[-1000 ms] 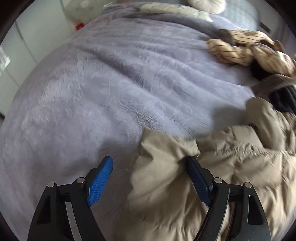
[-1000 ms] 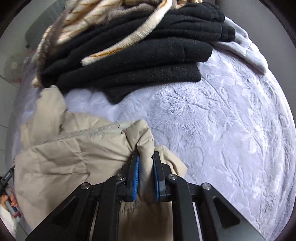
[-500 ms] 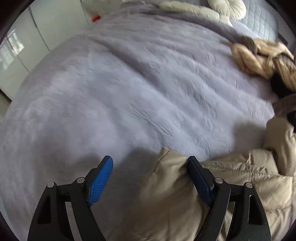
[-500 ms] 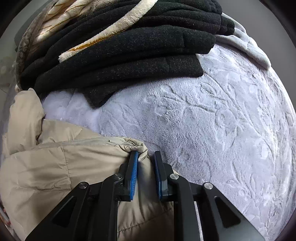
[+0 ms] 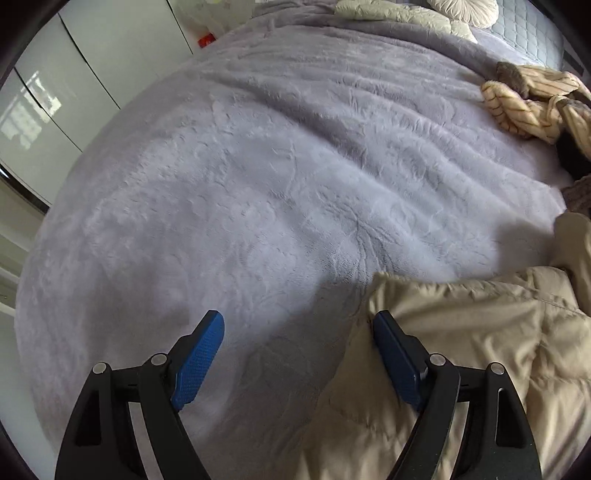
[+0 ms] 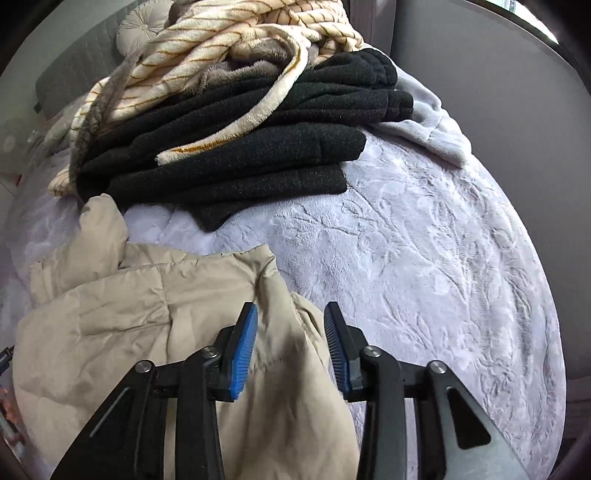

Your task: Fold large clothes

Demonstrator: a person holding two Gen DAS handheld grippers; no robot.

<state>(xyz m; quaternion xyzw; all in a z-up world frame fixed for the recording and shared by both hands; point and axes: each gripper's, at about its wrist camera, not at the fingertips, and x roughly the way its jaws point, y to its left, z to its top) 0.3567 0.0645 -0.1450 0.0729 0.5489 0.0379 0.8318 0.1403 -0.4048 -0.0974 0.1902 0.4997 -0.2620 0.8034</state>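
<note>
The beige padded jacket (image 6: 155, 317) lies crumpled on the lilac-grey plush bedspread (image 6: 424, 266), at the near edge of both views. In the right wrist view we see its quilted body at lower left, with one puffy fold running down between the fingers of the right gripper (image 6: 290, 345). That gripper's jaws are opening: the fold sits in the gap, but we see space between the cloth and each blue pad (image 6: 242, 350), so nothing is pinched.

In the left wrist view we see the same jacket (image 5: 480, 332) from its other side, filling the lower right. The left gripper (image 5: 298, 354) is spread wide. Its right-hand pad (image 5: 395, 358) lies against the jacket's edge; whether it touches the cloth we cannot tell. Its other pad hangs over bare bedspread (image 5: 258, 184), and nothing sits between the two.

Only the right wrist view shows the stack beyond the jacket: folded black fleece garments (image 6: 258, 147), with a cream blanket with thin brown stripes (image 6: 229, 48) heaped on top, one end trailing down over the black layers. The jacket's upper flap reaches just beside the lowest black layer.

Only the left wrist view shows the broad open stretch of bedspread, the white cabinet doors (image 5: 92, 74) past its far edge, and pale cushions (image 5: 406, 14) at the top. The striped blanket (image 5: 528, 107) appears there only at the right margin.
</note>
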